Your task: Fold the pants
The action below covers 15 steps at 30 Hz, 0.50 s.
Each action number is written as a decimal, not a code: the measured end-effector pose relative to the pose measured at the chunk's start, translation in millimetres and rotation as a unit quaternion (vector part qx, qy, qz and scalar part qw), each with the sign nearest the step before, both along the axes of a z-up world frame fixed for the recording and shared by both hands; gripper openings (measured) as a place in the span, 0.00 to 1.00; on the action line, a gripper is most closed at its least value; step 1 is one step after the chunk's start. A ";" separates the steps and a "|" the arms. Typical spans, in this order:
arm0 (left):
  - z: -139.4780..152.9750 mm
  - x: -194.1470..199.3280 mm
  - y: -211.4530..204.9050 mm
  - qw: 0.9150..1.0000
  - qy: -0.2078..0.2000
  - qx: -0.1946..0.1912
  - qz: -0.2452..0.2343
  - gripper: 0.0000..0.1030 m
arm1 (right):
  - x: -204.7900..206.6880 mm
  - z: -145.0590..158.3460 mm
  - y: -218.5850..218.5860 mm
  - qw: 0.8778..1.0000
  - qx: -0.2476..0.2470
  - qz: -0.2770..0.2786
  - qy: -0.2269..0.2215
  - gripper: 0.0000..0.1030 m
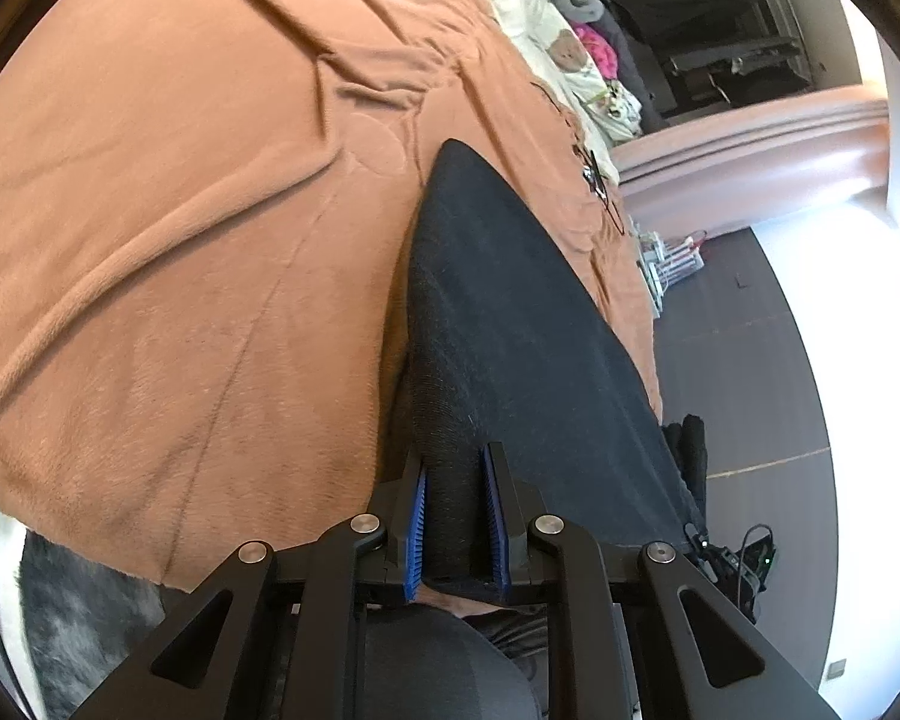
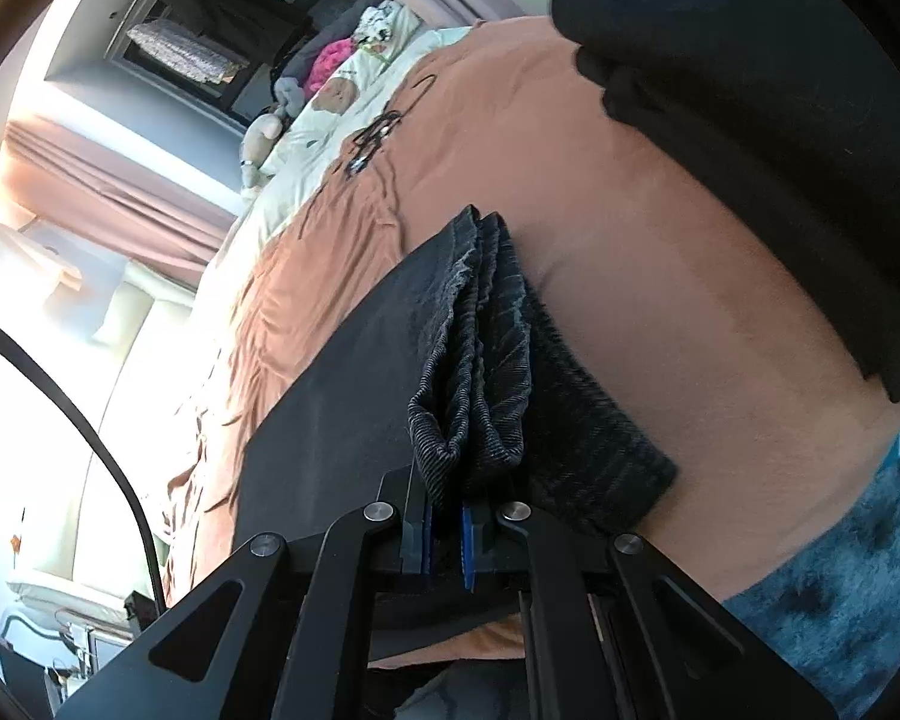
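The black pants (image 1: 510,324) are stretched above an orange blanket (image 1: 180,210) on a bed, one edge clamped between the left gripper (image 1: 457,525) pads, a bunched ribbed edge (image 2: 474,360) pinched by the right gripper (image 2: 447,534). No legible writing is seen.

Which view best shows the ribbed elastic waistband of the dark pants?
The right wrist view: the ribbed elastic waistband bunches in grey corduroy-like folds straight ahead of the right hand-held gripper, which is shut on it. The left wrist view shows only smooth dark pants fabric over the orange fleece blanket, no waistband.
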<state>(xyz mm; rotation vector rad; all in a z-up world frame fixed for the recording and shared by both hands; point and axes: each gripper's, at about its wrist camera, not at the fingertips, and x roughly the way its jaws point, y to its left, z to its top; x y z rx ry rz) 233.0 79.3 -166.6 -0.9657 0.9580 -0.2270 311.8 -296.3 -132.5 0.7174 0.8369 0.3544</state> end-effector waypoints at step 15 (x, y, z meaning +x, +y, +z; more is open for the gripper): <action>-11.5 53.6 0.6 0.998 0.029 0.048 -0.033 0.31 | -12.6 -24.0 -9.7 0.999 0.011 -0.020 0.045 0.03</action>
